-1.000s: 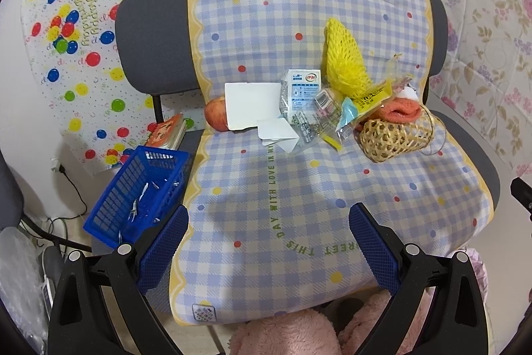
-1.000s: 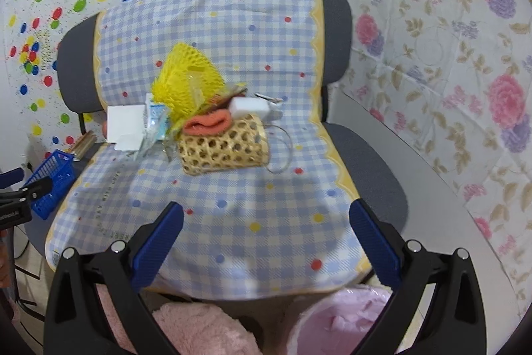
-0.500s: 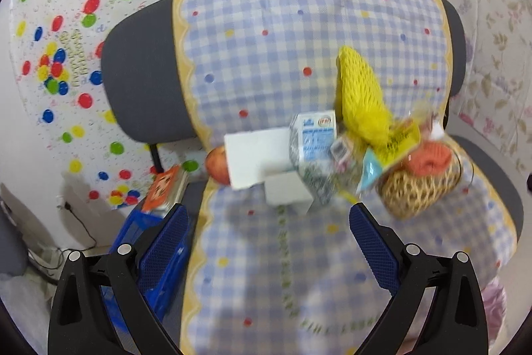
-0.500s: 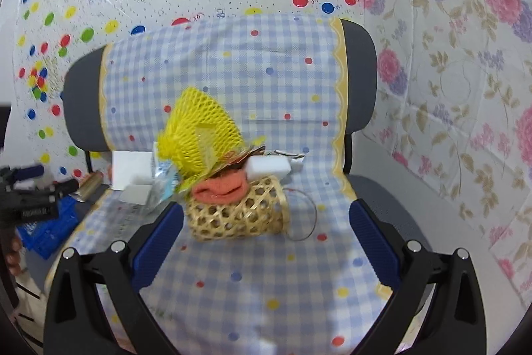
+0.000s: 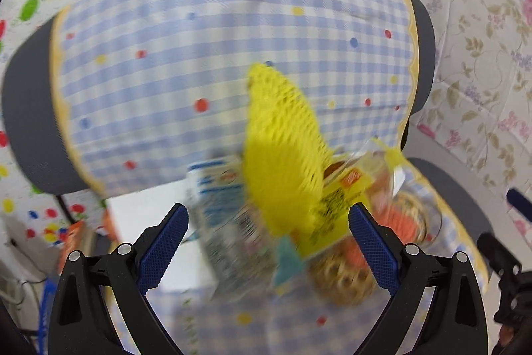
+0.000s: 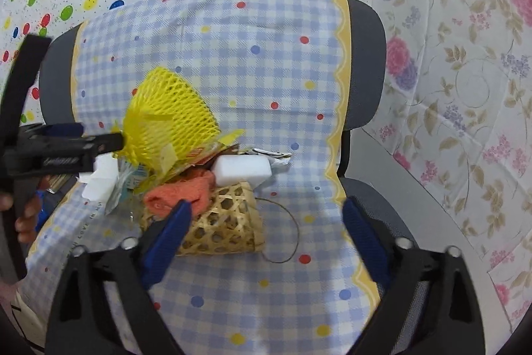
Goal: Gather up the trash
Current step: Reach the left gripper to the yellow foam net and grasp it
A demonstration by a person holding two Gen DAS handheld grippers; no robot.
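A pile of trash lies on a chair seat. A yellow foam net (image 5: 282, 155) (image 6: 169, 118) stands tallest, with a milk carton (image 5: 219, 188), a yellow wrapper (image 5: 335, 205) and a white block (image 6: 241, 170) around it. An orange cloth (image 6: 179, 192) rests on a tipped woven basket (image 6: 219, 222) (image 5: 345, 275). My left gripper (image 5: 266, 215) (image 6: 99, 138) is open, close in front of the net and carton, gripping nothing. My right gripper (image 6: 266, 208) hovers by the basket with its jaws closing. The basket's right end shows between them, and the pads touch nothing.
The chair (image 6: 365, 62) wears a blue checked cover (image 6: 232, 55) with a yellow border. White paper (image 5: 146, 222) lies left of the carton. A blue crate (image 5: 43, 305) shows blurred at the lower left. Patterned plastic sheets hang behind. A person's hand (image 6: 26, 215) holds the left gripper.
Both grippers have moved in toward the pile, which now fills more of each view. The left one swung right to face the net. The right jaws have narrowed a little.
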